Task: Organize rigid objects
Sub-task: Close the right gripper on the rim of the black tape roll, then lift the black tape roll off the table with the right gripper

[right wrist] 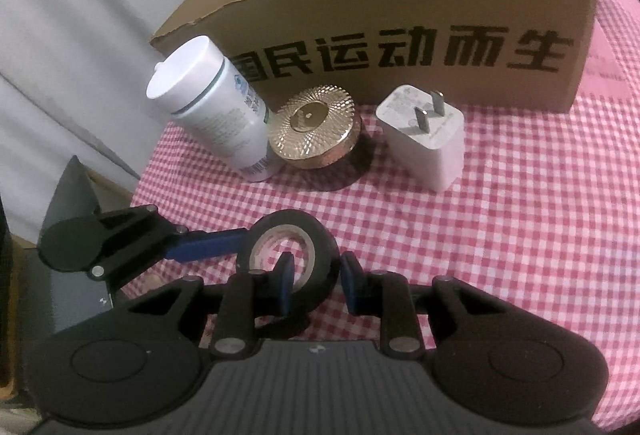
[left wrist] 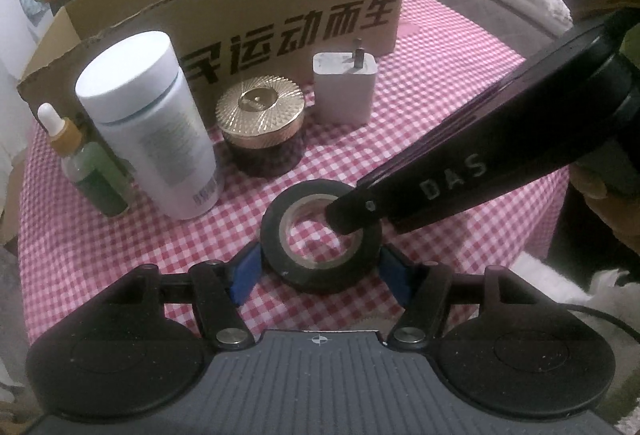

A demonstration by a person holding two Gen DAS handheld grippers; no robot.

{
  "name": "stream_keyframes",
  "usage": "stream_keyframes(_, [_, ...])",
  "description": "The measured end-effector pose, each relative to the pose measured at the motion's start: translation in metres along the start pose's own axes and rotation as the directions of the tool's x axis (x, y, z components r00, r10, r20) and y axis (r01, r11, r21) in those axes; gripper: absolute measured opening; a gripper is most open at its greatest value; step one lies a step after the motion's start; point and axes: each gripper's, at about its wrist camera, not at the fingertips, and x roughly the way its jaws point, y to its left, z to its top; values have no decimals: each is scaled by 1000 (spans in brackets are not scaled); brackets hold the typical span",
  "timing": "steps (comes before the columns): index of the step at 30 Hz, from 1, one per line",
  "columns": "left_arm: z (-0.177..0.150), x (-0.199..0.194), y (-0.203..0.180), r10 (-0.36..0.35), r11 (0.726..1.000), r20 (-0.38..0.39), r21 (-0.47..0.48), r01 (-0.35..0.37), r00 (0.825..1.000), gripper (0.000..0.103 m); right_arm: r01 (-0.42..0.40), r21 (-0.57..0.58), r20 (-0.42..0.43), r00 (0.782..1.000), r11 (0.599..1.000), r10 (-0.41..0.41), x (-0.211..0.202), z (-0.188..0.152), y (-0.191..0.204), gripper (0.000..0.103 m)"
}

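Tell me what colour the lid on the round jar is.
Gold, with a ridged sunburst pattern; the jar lid shows best in the right wrist view.

table: pink gingham cloth (left wrist: 460,123) | backdrop: pale curtain (right wrist: 72,15)

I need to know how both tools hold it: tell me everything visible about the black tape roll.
The black tape roll is a ring of glossy black tape on a pale cardboard core, with checked cloth showing through its hole. It lies flat on the tablecloth, in front of the gold-lidded jar. The left hand-held gripper brackets its outer wall with blue pads. The right hand-held gripper straddles its near wall, one finger inside the hole.
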Motion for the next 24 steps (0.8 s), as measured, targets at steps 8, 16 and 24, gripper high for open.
stream_keyframes(8, [11,3,-1,4,1000,3,14,-4,1000,64,21,-30,27,999,999,-20,5,5,3,26])
stream_keyframes(16, [23,12,-4,1,1000,-12,15,-1,1000,65,52,-48,31,998,998,-51,4,7,1,26])
stream_keyframes(24, [26,16,-4,8,1000,-14,10,-8,1000,67,62,-90,50,997,994,-58,5,4,4,26])
